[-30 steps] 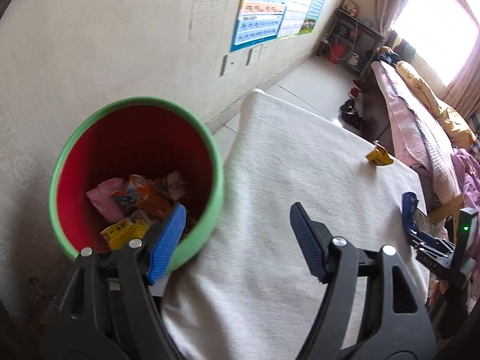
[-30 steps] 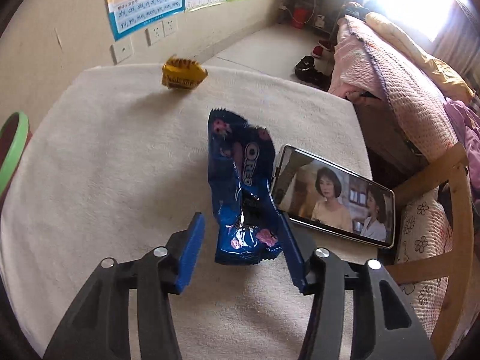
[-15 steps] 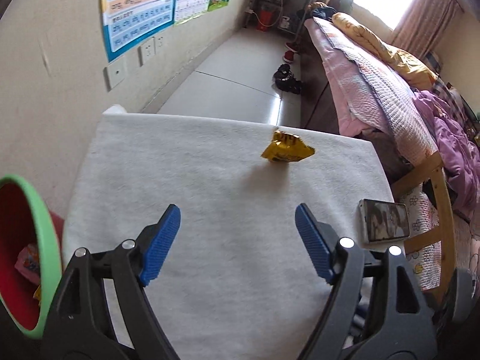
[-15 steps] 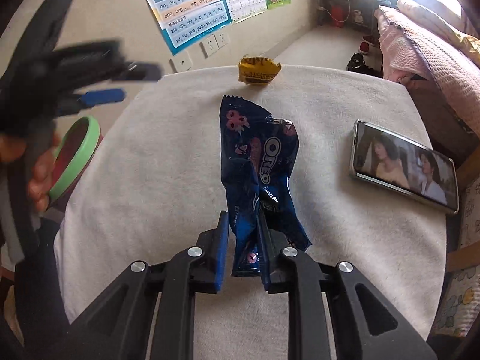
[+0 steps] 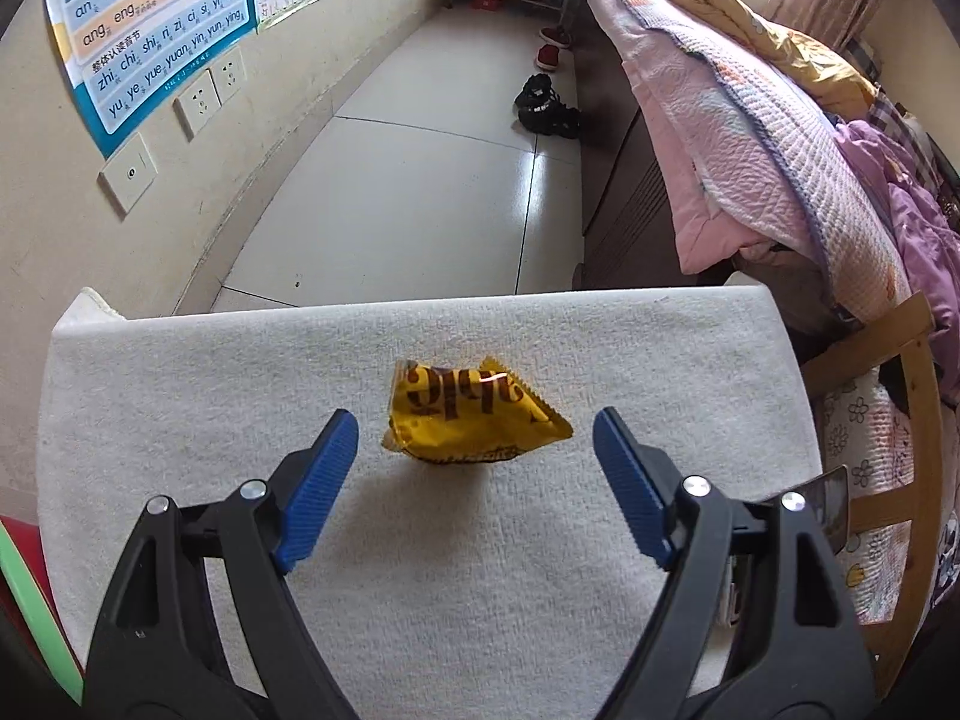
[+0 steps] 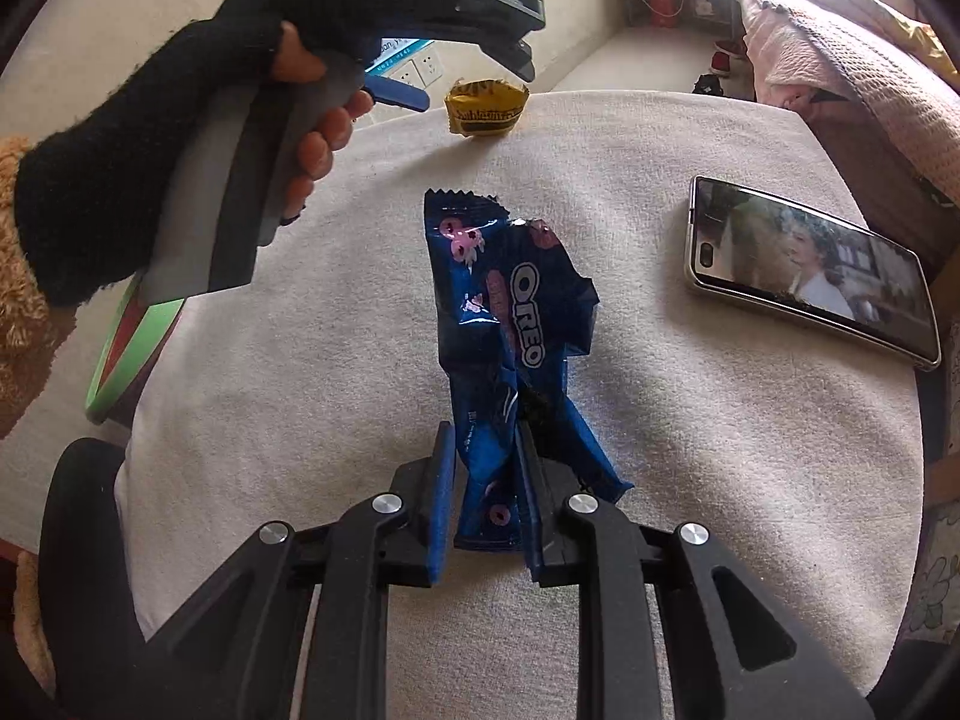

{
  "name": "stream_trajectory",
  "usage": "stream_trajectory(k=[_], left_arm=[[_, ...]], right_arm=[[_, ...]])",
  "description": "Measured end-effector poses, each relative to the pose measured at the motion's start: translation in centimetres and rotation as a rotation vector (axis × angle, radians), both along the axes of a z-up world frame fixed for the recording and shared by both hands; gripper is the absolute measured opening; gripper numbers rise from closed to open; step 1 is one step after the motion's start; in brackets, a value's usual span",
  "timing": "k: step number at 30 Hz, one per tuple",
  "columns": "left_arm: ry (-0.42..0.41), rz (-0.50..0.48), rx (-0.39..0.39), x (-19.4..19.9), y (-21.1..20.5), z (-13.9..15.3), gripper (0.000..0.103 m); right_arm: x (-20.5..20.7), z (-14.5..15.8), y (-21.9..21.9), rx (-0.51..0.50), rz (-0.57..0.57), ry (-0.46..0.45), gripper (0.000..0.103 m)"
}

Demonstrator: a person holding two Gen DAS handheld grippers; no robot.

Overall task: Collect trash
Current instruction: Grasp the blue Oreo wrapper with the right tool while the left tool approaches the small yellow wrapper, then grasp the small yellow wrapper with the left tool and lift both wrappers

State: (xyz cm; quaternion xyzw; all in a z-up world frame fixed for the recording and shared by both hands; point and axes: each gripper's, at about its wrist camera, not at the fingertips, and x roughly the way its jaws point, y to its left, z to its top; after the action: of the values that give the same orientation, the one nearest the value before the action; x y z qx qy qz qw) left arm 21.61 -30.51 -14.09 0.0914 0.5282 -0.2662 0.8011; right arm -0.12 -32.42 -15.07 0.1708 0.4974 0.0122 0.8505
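Right tongs (image 6: 480, 516) are clamped on the near end of the Oreo wrapper (image 6: 510, 312), most of which lies on the surface (image 6: 300, 420) just left of the phone (image 6: 810, 270). The grip is on thin foil only, so a slip on lifting is likely, and the phone could be dragged. Left tongs (image 5: 474, 480), having just opened wide, are empty, with the yellow wrapper (image 5: 468, 414) between the pads, untouched. The crumpled pack could be pushed away on closing. Bin (image 6: 129, 348) sits left of the Oreo wrapper

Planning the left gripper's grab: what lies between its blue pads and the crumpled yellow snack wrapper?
Only bare white towel; the left wrist view shows the open left gripper short of the yellow snack wrapper.
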Motion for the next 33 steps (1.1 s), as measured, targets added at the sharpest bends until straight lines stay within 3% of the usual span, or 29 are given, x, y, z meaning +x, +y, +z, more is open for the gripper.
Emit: stream_trajectory(k=[2, 9, 14, 21, 29, 30, 31, 33], left_arm=[[0.02, -0.005, 0.02, 0.3, -0.2, -0.6, 0.059], [-0.013, 0.016, -0.053, -1.8, 2.9, 1.5, 0.058], [-0.026, 0.065, -0.085, -5.2, 8.0, 2.9, 0.058], [0.017, 0.164, -0.095, -10.0, 16.4, 2.6, 0.058], [0.035, 0.293, -0.103, -14.2, 23.0, 2.2, 0.058], [0.044, 0.308, -0.109, -14.7, 23.6, 2.0, 0.058], [0.054, 0.319, -0.114, -14.9, 24.0, 1.8, 0.058], [0.062, 0.328, -0.118, -15.3, 24.7, 1.5, 0.058]], right_arm=[[0.1, -0.1, -0.1, 0.001, 0.001, 0.0, 0.019], [0.1, 0.1, -0.1, -0.013, 0.002, 0.003, 0.019], [0.3, 0.8, 0.4, -0.036, 0.004, 0.001, 0.018], [0.3, 2.3, 2.2, -0.041, 0.036, -0.02, 0.018], [-0.2, 2.7, 3.6, -0.036, 0.053, 0.002, 0.02], [-0.4, 2.7, 3.5, -0.039, 0.035, -0.001, 0.031], [-0.7, 2.8, 3.3, -0.039, 0.005, -0.011, 0.052], [-1.1, 3.3, 2.4, -0.034, -0.067, -0.047, 0.062]])
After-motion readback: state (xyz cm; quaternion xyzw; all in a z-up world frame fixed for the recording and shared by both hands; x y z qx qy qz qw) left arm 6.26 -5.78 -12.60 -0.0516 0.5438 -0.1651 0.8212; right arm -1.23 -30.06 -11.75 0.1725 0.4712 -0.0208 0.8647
